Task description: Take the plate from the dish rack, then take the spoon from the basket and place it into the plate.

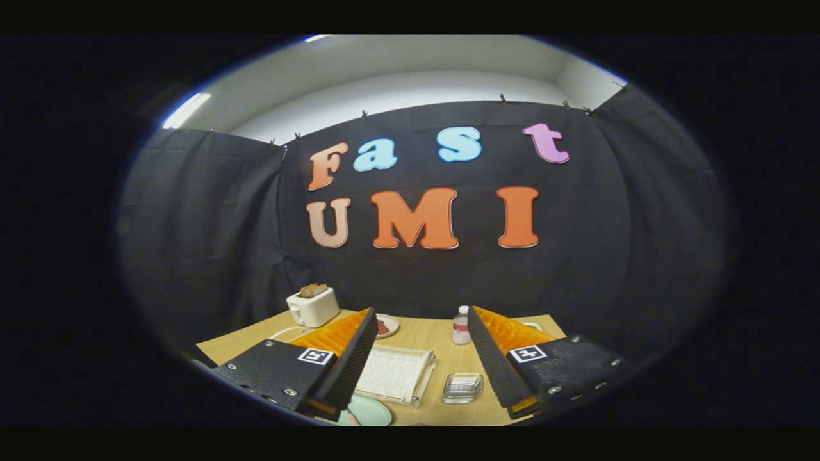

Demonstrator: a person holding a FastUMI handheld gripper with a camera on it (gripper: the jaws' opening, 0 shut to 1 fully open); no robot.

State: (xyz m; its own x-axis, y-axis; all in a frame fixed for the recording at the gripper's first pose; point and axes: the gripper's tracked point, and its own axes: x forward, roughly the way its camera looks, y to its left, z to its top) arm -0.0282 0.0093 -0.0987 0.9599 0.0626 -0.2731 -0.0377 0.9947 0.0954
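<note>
Two fingers of the gripper (419,365) stand wide apart with nothing between them, held high over the table (442,339), likely to survey it first. Nearest, beside the left finger, lies a pale green plate (370,411). Just beyond the plate sits a white rack (394,374), with a clear box (462,388) beside it. Farther off stand a bottle (460,325), its label unreadable, and a toaster (312,306). The spoon cannot be made out.

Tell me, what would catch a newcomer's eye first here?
Nearest are the gripper and its wide-open jaws, holding nothing above a wooden table. Between them lie a white dish rack and a small clear container, with a pale green plate closest. Beyond stand a white toaster holding toast and a water bottle.
</note>
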